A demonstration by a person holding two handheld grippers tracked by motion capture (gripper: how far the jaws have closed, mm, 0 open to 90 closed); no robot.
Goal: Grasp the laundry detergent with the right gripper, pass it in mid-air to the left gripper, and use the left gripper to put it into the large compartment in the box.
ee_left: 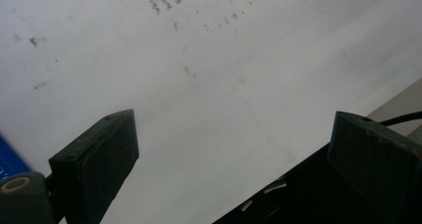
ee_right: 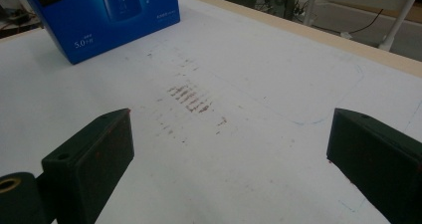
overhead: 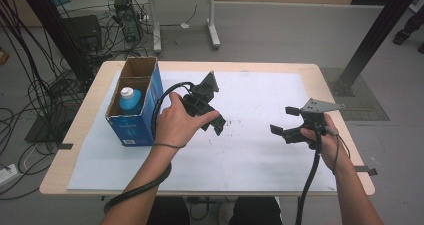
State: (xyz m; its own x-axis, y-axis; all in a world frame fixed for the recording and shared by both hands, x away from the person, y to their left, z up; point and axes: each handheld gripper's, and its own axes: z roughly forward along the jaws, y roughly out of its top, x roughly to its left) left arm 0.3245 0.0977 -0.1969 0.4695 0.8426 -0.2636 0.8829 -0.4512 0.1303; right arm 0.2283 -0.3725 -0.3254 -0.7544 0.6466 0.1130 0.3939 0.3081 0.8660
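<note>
1. The blue cardboard box stands at the left of the high view, its open top facing up and its long axis running from the near edge toward the far edge of the tabletop.
2. Its flaps are plain brown card, its outer walls glossy blue with white print.
3. A bottle with a white cap stands upright in the near compartment.
4. The left tool, just right of the box, has its black jaws spread wide, holding nothing.
5. The right tool, at right centre, is likewise wide apart and empty.
6. A white sheet, smudged with reddish marks, covers the pale wooden tabletop.
</note>
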